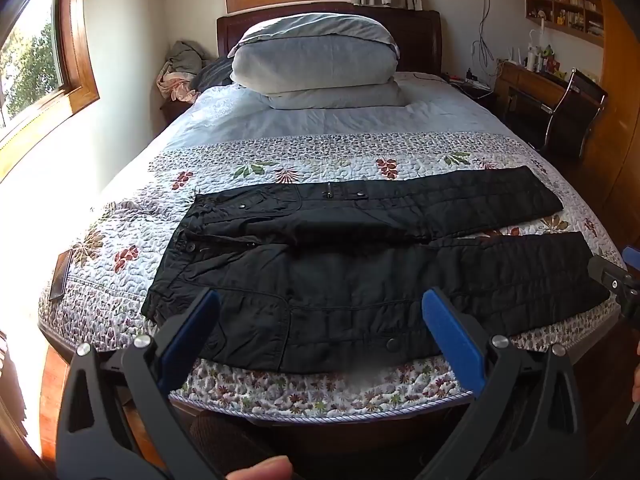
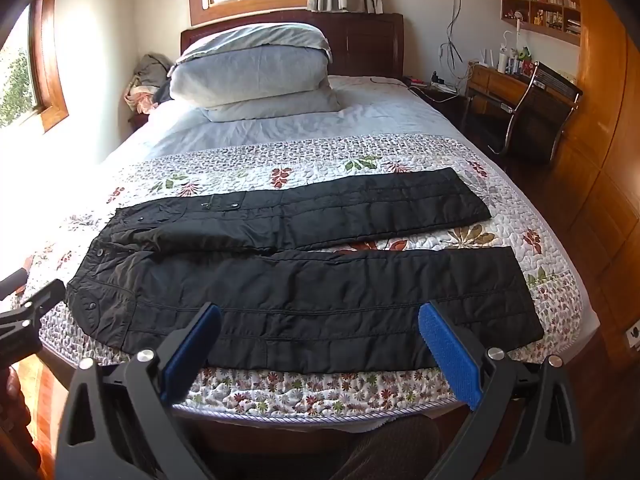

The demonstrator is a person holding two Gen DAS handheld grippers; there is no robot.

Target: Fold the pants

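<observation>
Black pants (image 1: 360, 256) lie flat across the foot of the bed, waistband to the left and both legs spread out to the right. They also show in the right wrist view (image 2: 304, 276). My left gripper (image 1: 320, 304) is open and empty, held just before the near edge of the pants close to the waist end. My right gripper (image 2: 320, 316) is open and empty, held before the near leg. Each gripper's black frame shows at the edge of the other's view.
The bed's floral quilt (image 1: 280, 160) reaches the near edge. Stacked pillows and a folded duvet (image 1: 316, 60) sit at the headboard. A dark flat object (image 1: 61, 274) lies on the quilt at the left. A desk and chair (image 2: 536, 108) stand to the right.
</observation>
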